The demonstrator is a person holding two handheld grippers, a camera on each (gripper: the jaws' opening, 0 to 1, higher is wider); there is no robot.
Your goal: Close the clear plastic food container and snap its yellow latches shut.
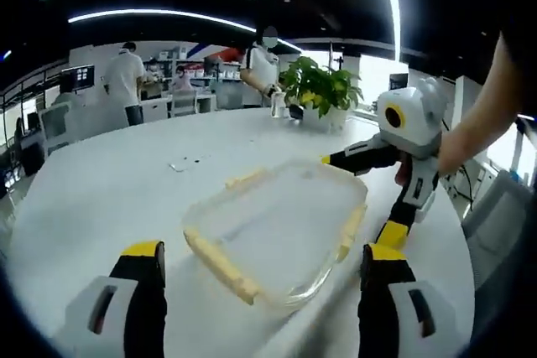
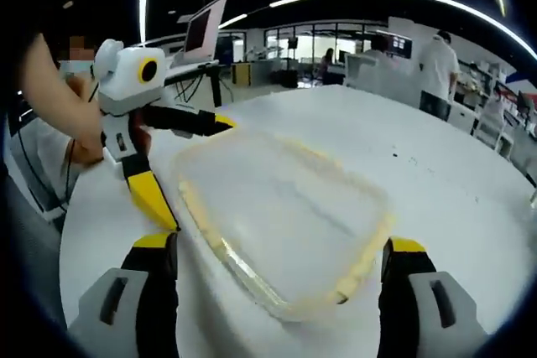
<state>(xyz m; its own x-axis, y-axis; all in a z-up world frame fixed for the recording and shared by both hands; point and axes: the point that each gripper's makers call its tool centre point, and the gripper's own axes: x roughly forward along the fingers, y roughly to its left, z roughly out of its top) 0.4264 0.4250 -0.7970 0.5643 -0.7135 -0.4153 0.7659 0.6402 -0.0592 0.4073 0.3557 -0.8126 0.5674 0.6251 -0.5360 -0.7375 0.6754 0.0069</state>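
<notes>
Left gripper view had the clear plastic food container [image 1: 281, 232] lying at the centre of the frame on a white round table [image 1: 101, 190], its lid on and yellow latches [image 1: 222, 264] along the edges. The left gripper [image 1: 264, 278] rose from the bottom with its 2 yellow-tipped jaws spread apart, flanking the container's near corner without touching it. The right gripper [image 1: 394, 199] sat at centre right, held by a person's hand [image 1: 457, 153], jaws apart at the container's far edge. A potted plant [image 1: 319, 90] stood at upper centre.

Right gripper view placed the container [image 2: 285, 224] mid-frame, the right gripper [image 2: 281, 270] open at the bottom, and the left gripper [image 2: 180, 169] at the upper left, jaws splayed.
</notes>
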